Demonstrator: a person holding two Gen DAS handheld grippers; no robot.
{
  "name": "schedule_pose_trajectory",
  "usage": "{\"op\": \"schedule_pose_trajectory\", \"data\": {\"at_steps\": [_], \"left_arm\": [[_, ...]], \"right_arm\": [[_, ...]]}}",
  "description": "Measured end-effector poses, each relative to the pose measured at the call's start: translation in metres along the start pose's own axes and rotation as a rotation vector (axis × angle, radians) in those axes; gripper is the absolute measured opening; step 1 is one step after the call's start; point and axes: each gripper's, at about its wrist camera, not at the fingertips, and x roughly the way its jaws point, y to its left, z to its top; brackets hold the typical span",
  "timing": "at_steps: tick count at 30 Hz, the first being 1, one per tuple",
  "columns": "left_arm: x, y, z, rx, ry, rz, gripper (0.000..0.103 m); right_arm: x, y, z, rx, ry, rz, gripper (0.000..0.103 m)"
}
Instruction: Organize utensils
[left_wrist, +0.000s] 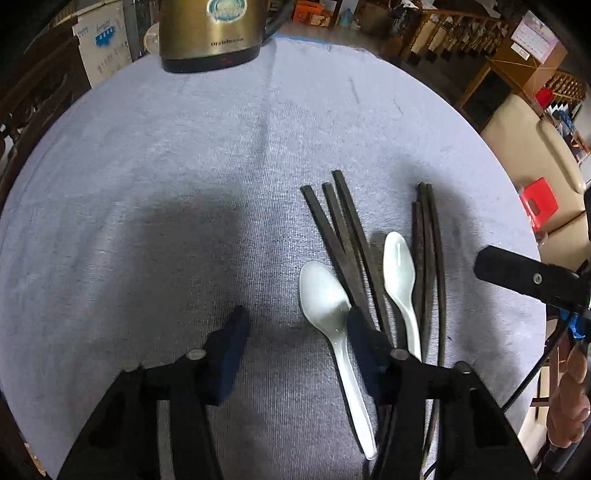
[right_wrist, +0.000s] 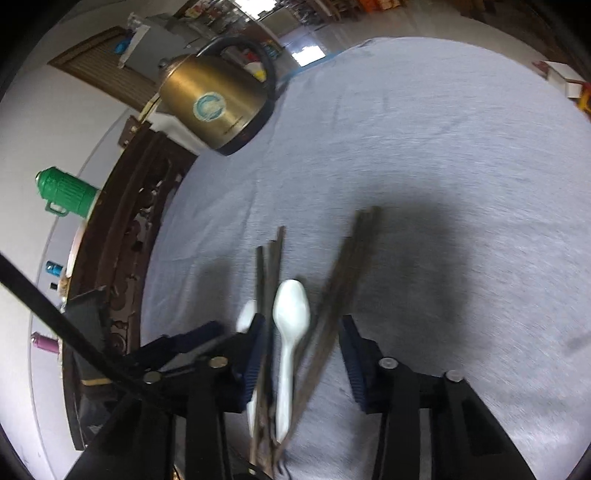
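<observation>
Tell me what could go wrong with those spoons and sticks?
The chopsticks and spoons lie crossed in one pile, so grabbing one could drag or flick its neighbours across the cloth.
The right gripper is open over a spoon with chopsticks alongside; closing now might pinch several at once.
The left gripper is close beside the pile, so the two grippers might bump each other.

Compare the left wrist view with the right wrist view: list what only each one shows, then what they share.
Only the left wrist view shows a red stool, a beige sofa and the person's hand.

Only the right wrist view shows a green thermos and the carved wooden table edge.

Both show the brass kettle, two white spoons, dark chopsticks and the grey cloth. The left gripper and right gripper are both open.
</observation>
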Motion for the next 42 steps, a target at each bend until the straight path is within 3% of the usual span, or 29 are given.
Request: {"op": "schedule_pose_trajectory", "data": {"at_steps": [1, 4, 11, 16, 18, 19, 21, 23, 24, 25, 27, 33, 39, 42], "left_arm": [[0.000, 0.000, 0.000, 0.009, -0.008, 0.003, 0.041], [-0.003, 0.005, -0.001, 0.022, -0.015, -0.031, 0.026], [-0.010, 0.019, -0.004, 0.073, -0.025, 0.002, 0.026], [-0.019, 0.034, -0.005, 0.085, 0.003, -0.020, 0.026], [-0.019, 0.036, -0.002, 0.067, 0.021, -0.037, 0.030], [-0.019, 0.037, 0.000, 0.057, 0.024, -0.046, 0.037], [-0.019, 0.039, 0.004, 0.032, 0.022, -0.058, 0.053], [-0.017, 0.037, 0.006, 0.028, 0.024, -0.052, 0.054], [-0.014, 0.036, 0.007, 0.026, 0.026, -0.056, 0.054], [-0.013, 0.034, 0.008, 0.020, 0.030, -0.062, 0.049], [-0.007, 0.033, 0.010, 0.011, 0.029, -0.072, 0.028], [-0.023, 0.034, 0.000, 0.014, -0.048, -0.061, 0.028], [-0.091, 0.025, -0.015, 0.034, -0.199, -0.078, 0.028], [-0.136, 0.014, -0.029, 0.032, -0.326, -0.108, 0.028]], "right_arm": [[0.006, 0.005, 0.004, -0.013, 0.006, 0.000, 0.039], [0.023, 0.010, 0.012, -0.023, 0.020, -0.012, 0.039], [0.045, 0.014, 0.024, -0.064, 0.013, -0.041, 0.038], [0.054, 0.019, 0.024, -0.109, 0.052, -0.022, 0.037], [0.056, 0.023, 0.022, -0.137, 0.076, -0.020, 0.037], [0.056, 0.025, 0.022, -0.150, 0.079, -0.024, 0.037], [0.058, 0.025, 0.022, -0.163, 0.092, -0.029, 0.028], [0.062, 0.028, 0.022, -0.180, 0.106, -0.054, 0.004], [0.063, 0.029, 0.021, -0.184, 0.109, -0.057, 0.003], [0.062, 0.029, 0.020, -0.184, 0.095, -0.053, 0.002], [0.055, 0.028, 0.019, -0.184, 0.065, -0.048, 0.002], [0.027, 0.023, 0.017, -0.166, -0.006, -0.010, 0.002], [-0.021, 0.031, 0.005, -0.150, -0.132, 0.018, 0.002], [-0.057, 0.040, -0.010, -0.163, -0.236, 0.033, 0.002]]}}
